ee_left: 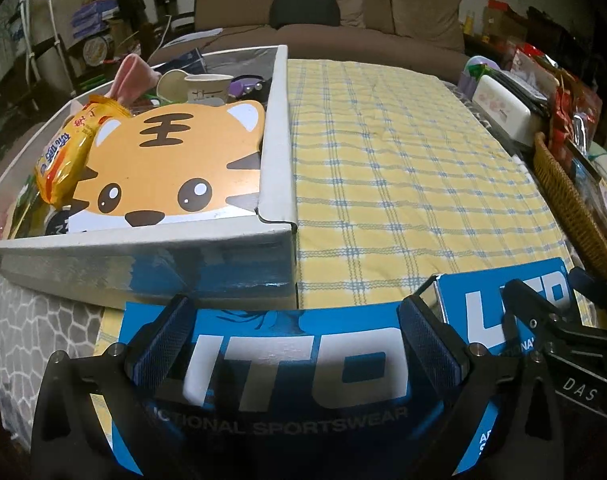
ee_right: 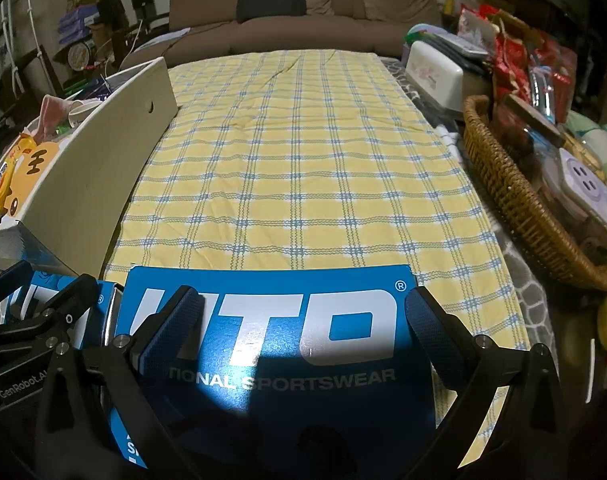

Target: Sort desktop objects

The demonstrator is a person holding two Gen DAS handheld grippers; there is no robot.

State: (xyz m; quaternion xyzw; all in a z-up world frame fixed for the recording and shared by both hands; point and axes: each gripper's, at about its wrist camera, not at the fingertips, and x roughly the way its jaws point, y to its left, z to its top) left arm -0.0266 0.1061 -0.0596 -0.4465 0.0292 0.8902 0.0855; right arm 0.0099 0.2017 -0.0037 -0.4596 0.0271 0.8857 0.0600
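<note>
A: Which step is in hand?

B: By the look of it, a late one. The white box (ee_left: pixel 277 128) at the left of the checked cloth (ee_left: pixel 403 168) already holds a tiger card (ee_left: pixel 171 168), a yellow snack packet (ee_left: pixel 65 152), a paper cup (ee_left: pixel 207 86) and a pink cloth (ee_left: pixel 125 76). The cloth itself lies bare except for the blue lid (ee_right: pixel 271 344) at its near edge, just beside the box's front corner.

A: And the tongs?

B: Both are released. The left gripper (ee_left: pixel 299 340) has its pads spread wide over the lid's left part, and the right gripper (ee_right: pixel 303 328) stands spread over its right part. Neither grasps anything.

A: So the next move?

B: Probably the lid goes onto the box. That calls for each gripper to catch an edge, lift level and carry it left over the contents. The packet and the pink cloth stand proud of the rim, so the lid may not seat flat.

A: What is hard to make out?

B: Whether the pads touch the lid or hover above it. Its near part is cut off under the gripper bodies and its first letter is covered. The box's far contents are crowded and dim, and the wicker basket (ee_right: pixel 515 208) at the right holds a jumble that cannot be named.
</note>
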